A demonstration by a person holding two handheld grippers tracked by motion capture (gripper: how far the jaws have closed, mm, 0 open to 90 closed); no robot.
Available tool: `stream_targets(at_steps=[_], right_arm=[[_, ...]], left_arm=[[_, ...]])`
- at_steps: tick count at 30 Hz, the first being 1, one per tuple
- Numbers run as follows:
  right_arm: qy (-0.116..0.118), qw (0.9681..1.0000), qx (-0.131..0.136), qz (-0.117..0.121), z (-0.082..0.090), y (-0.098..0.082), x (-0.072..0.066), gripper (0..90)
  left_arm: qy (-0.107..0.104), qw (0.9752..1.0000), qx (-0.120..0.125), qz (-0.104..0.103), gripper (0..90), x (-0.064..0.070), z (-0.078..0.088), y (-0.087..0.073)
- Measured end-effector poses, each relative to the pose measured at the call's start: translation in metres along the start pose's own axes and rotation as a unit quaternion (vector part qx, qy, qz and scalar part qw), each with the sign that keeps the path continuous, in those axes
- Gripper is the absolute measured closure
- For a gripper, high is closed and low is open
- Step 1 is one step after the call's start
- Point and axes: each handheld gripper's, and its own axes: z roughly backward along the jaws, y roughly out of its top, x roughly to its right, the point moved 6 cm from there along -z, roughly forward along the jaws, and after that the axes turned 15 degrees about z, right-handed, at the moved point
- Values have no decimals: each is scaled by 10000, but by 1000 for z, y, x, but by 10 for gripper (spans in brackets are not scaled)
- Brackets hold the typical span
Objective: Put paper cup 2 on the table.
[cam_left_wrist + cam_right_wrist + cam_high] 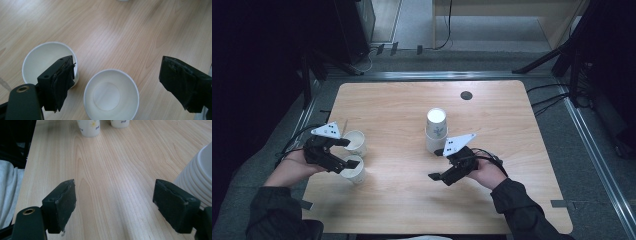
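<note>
White cup stack upright, mouths down; right gripper gaping beside it. Left gripper gaping over near cup, mouth up.

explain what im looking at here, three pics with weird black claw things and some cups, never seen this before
A person sits at a wooden table holding a hand-held two-jaw clamp in each hand: the left gripper and the right gripper. One picture looks down from above; the other two come from cameras riding on each gripper, looking along its black jaws. Two upright empty paper cups sit by the left gripper, and an upside-down cup stack stands beside the right. Both grippers are open, holding nothing.
</note>
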Motion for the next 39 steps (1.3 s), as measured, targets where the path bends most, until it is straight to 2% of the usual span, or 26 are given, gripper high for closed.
stream_targets(at_steps=[6,12,16,19,25,31,35,37,39], right_arm=[[-27,10000,-11,8,2,-2,-1,193],[-50,10000,-15,-35,4,-3,-2,193],[-74,10000,-9,-47,6,-5,-2,193],[-98,9999,-24,-48,7,-6,-2,193],[-126,9999,-30,-94,9,-7,-3,193],[-158,9998,-30,-91,12,-9,-4,193],[-192,9997,-37,-121,14,-11,-4,193],[-200,9997,-29,-115,14,-11,-4,193],[-207,9997,-21,-134,15,-11,-4,192]], left_arm=[[0,10000,61,34,131,6,-4,10],[7,9999,93,-54,132,15,-13,20],[-38,10000,60,-39,133,19,-19,25],[60,9999,123,-11,133,22,-26,29],[-14,9998,181,90,136,30,-40,37],[17,9998,159,67,136,42,-53,45],[-41,9998,180,21,136,53,-59,51],[-184,9996,207,18,136,60,-61,54],[-214,9995,224,21,136,64,-61,56]])
